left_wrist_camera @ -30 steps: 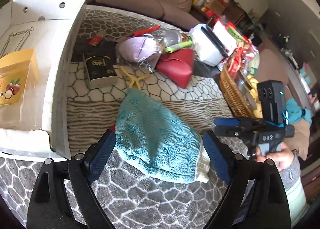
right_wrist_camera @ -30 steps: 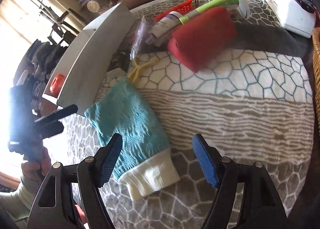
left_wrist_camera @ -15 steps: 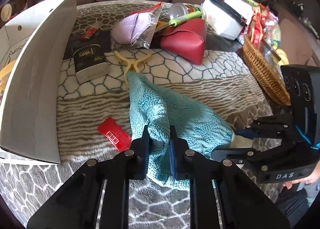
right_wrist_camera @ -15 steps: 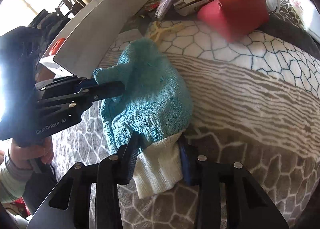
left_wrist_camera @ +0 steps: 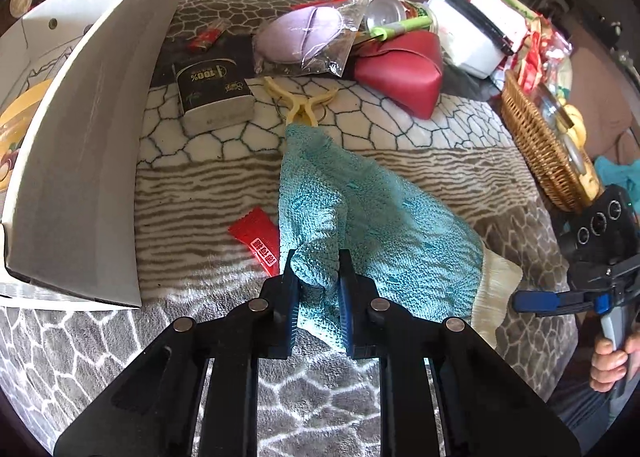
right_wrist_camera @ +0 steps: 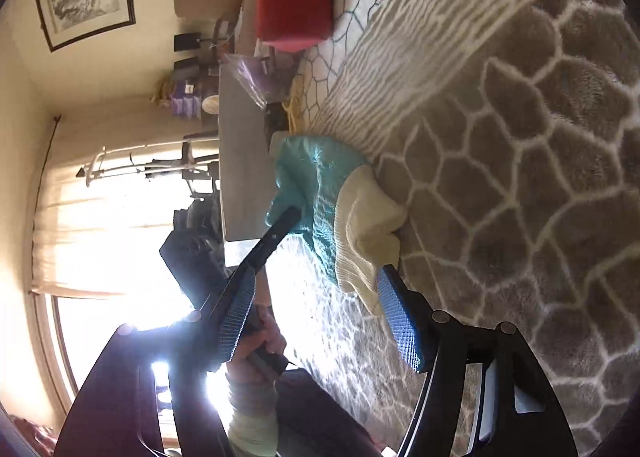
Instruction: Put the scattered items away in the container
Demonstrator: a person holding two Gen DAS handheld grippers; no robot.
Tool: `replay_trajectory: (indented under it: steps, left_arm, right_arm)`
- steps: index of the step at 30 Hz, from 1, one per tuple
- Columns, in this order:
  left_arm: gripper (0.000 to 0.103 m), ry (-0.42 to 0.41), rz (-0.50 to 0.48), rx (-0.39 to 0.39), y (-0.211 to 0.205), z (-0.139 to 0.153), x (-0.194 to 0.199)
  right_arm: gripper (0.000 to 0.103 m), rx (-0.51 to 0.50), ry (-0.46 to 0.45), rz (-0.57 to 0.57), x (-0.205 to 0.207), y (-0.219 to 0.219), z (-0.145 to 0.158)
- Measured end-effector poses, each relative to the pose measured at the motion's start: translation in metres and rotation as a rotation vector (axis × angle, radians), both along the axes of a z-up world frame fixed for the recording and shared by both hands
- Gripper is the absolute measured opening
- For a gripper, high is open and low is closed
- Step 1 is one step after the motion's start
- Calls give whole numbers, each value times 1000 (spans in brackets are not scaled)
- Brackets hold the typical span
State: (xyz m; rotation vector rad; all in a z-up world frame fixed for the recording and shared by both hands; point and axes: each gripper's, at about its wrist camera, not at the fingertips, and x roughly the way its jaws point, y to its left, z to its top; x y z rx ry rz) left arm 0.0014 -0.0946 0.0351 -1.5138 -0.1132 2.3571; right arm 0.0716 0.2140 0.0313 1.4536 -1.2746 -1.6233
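Centrally on the patterned blanket lies the teal cloth, its cream cuff toward the right edge. The left gripper pinches a bunched fold of the cloth between its closed pads. The right gripper is tilted with its fingers spread, one blue pad just beside the cuff. A red packet lies just left of the cloth, a yellow clip at its far tip. The white box stands along the blanket's left edge; a wicker basket sits at the right
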Motion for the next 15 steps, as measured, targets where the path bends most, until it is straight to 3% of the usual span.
replay_trajectory:
  steps: [6,11,15]
  left_arm:
    - [15,-2,-26,-9,3,5,8]
    - [16,-17,-16,-13,-4,1,7]
    - [16,-36,-3,10,-11,-2,4]
  right_arm:
    - [67,26,68,21,-20,-21,8]
    - [67,158,43,44,-27,-32,-3]
    - [67,134,52,36,-26,-25,-10]
